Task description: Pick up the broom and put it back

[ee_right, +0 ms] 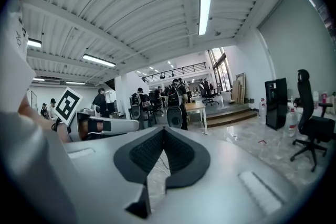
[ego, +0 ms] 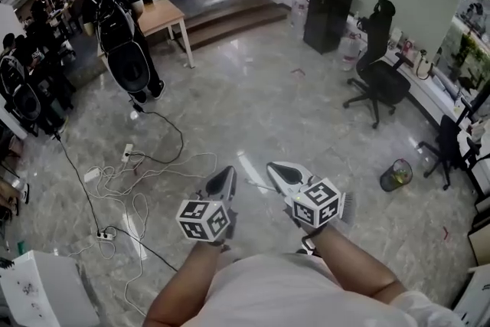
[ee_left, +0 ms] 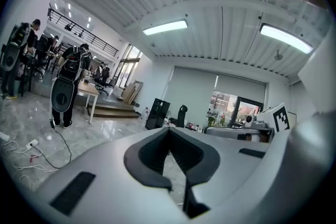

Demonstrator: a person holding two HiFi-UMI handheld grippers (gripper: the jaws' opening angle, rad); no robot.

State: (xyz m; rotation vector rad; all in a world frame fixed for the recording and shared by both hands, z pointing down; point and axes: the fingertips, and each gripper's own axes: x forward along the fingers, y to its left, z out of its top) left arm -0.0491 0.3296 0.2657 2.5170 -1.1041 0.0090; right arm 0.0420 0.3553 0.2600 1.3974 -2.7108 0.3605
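Observation:
I see no broom in any view. In the head view my left gripper [ego: 227, 175] and my right gripper [ego: 276, 166] are held side by side at waist height over the grey marble floor [ego: 253, 111], both pointing forward and nearly level. The left gripper [ee_left: 169, 131] is shut, its dark pads meeting at the tips with nothing between them. The right gripper [ee_right: 164, 130] is shut in the same way and holds nothing. Each carries its marker cube [ego: 204, 220].
White and black cables [ego: 130, 191] and a power strip [ego: 127, 154] lie on the floor at left. A person with a large backpack [ego: 122, 42] stands by a wooden table [ego: 162, 14]. An office chair [ego: 379, 80], a bin [ego: 396, 174] and a black cabinet [ego: 328, 11] stand at right.

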